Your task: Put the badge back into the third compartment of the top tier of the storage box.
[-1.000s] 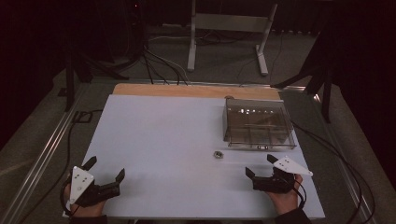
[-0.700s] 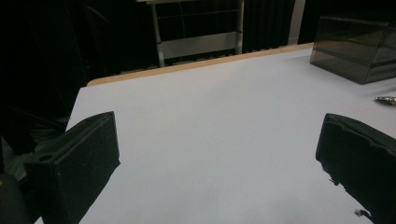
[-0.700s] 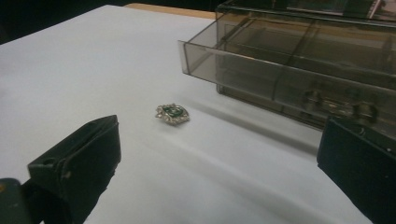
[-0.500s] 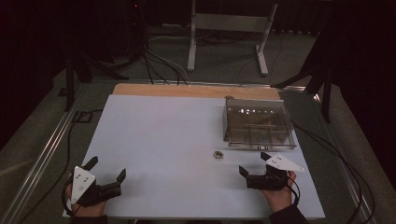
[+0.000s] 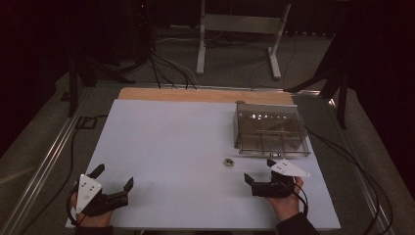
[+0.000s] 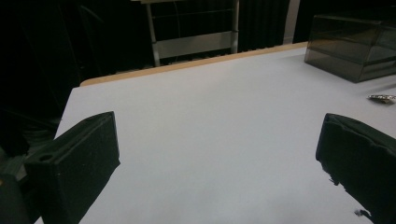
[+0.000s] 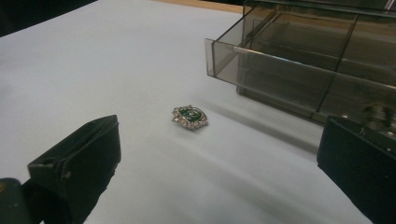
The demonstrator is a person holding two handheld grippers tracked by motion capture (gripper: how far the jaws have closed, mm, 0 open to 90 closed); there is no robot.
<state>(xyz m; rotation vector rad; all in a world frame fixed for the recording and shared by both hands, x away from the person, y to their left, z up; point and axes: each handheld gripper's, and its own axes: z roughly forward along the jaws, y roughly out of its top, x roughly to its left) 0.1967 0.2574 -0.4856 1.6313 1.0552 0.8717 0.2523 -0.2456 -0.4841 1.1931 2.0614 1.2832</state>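
Overhead, white tabletop (image 5: pixel 186 147), dark room.

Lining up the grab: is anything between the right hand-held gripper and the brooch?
Nothing visible. Bare white table lies between the open right hand-held gripper and the brooch; the smoked plastic drawer box sits beyond it, off to the side.

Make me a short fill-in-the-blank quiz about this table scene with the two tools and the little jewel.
1. The small brooch lies on the ____ table.
2. The right tool has its jaws ____.
3. The smoky clear box has a drawer pulled ____.
4. The brooch's centre stone is ____.

Missing words: white; open; out; green
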